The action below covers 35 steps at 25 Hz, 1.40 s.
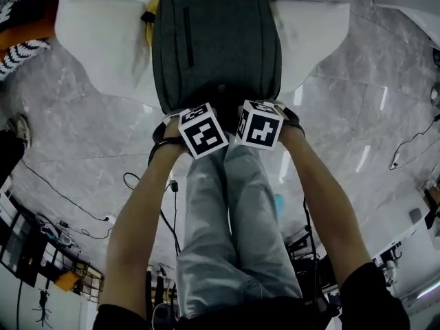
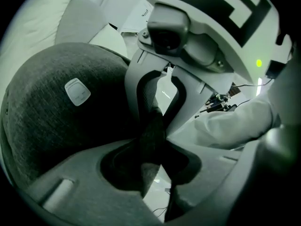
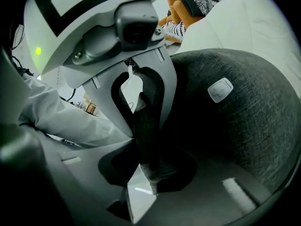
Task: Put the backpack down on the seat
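Note:
A dark grey backpack point(image 1: 216, 47) hangs upright in front of a white seat point(image 1: 96, 40), its lower part over the cushion. Both grippers hold its grey top handle point(image 2: 151, 126) side by side. My left gripper point(image 2: 151, 142) is shut on the handle, and the cube of the same left gripper point(image 1: 203, 130) shows below the bag. My right gripper point(image 3: 145, 147) is shut on the same handle point(image 3: 143, 121), its cube point(image 1: 260, 124) close beside the left one. The fingertips are hidden behind the cubes in the head view. A pale logo patch point(image 3: 220, 89) marks the bag's top.
A yellow cushion point(image 1: 155, 5) peeks out behind the backpack. An orange and zebra-striped soft toy point(image 1: 20, 50) lies at the seat's left end. The floor point(image 1: 89, 122) is grey marble with cables point(image 1: 137, 181). My legs point(image 1: 234, 218) in pale jeans stand just before the seat.

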{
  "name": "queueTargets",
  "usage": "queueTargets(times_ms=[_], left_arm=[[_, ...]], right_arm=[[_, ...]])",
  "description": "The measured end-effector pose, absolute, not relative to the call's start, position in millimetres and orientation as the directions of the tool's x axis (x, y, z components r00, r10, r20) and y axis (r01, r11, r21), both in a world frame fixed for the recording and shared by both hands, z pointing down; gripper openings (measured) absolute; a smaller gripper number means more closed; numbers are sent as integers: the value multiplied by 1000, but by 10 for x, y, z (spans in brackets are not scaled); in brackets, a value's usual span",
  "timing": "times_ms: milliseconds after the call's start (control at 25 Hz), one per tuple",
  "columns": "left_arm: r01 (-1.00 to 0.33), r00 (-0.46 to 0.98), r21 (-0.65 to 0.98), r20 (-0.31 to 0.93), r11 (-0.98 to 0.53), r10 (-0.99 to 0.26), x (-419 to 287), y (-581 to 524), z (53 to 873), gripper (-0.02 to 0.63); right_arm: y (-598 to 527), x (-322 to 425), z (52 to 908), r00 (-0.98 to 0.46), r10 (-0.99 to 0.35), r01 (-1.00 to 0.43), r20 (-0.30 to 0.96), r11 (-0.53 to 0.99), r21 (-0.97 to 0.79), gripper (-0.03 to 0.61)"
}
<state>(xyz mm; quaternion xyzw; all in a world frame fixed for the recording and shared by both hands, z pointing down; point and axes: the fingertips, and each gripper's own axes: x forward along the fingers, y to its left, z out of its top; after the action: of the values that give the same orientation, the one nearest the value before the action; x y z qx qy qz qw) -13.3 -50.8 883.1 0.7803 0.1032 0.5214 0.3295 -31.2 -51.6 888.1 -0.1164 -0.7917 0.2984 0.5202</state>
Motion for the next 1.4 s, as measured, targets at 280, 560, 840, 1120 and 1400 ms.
queueTargets(times_ms=[280, 560, 840, 1120, 1400], left_arm=[[-214, 420, 630, 749, -746, 512, -138, -339, 9201, 107], [-241, 425, 654, 735, -717, 528, -201, -132, 9635, 109], [-247, 424, 651, 738, -718, 524, -170, -96, 9926, 112], [-250, 426, 635, 750, -731, 506, -195, -49, 10224, 115], [-257, 424, 615, 765, -746, 485, -237, -23, 10427, 117]], right_arm=[[-356, -312, 9233, -414, 496, -159, 763, 786, -597, 95], [-183, -381, 9660, -401, 487, -204, 776, 778, -594, 94], [-143, -339, 9940, -401, 470, -227, 786, 780, -582, 94], [-100, -349, 10238, -390, 437, -239, 810, 802, -547, 94], [-72, -392, 10441, -389, 403, -244, 828, 822, -515, 94]])
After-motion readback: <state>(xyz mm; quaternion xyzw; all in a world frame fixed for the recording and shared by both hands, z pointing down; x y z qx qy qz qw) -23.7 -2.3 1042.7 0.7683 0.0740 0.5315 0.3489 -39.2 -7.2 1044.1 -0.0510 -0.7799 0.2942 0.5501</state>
